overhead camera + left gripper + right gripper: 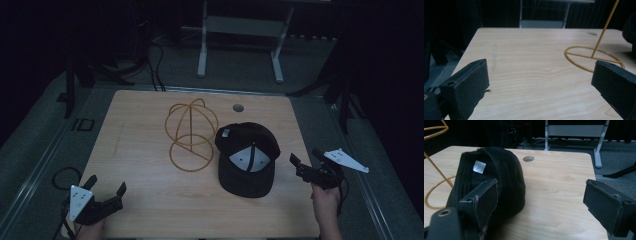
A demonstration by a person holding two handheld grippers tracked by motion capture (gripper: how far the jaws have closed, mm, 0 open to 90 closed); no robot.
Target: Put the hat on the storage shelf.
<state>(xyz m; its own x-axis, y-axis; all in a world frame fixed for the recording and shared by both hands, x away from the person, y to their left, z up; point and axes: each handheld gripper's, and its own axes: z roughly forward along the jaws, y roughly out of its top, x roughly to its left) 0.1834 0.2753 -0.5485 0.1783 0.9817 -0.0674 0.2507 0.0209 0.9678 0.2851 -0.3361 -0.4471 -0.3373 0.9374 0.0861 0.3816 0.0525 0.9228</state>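
Both tools hang spread and empty: the left tool (pixel 106 191) over the surface's (pixel 145 200) near left corner, the right tool (pixel 306 161) at its right edge, just beside a black cap (pixel 247 157) lying upside down. A gold wire stand (pixel 191 135) sits left of the cap, touching or nearly so.

Count: one table (pixel 150 200), wood top, with one round hole (pixel 238 107) toward 12 o'clock. One black cap (pixel 247 159), lying upside down, one white label (pixel 479 167) inside it. One yellow wire stand (pixel 191 135) at the cap's 9 o'clock. Two grippers: left gripper (pixel 106 189) at 7 o'clock, right gripper (pixel 306 161) at 4 o'clock, each with two jaws and one grey three-cornered plate. One white desk frame (pixel 240 35) on the floor beyond the table, two legs showing.
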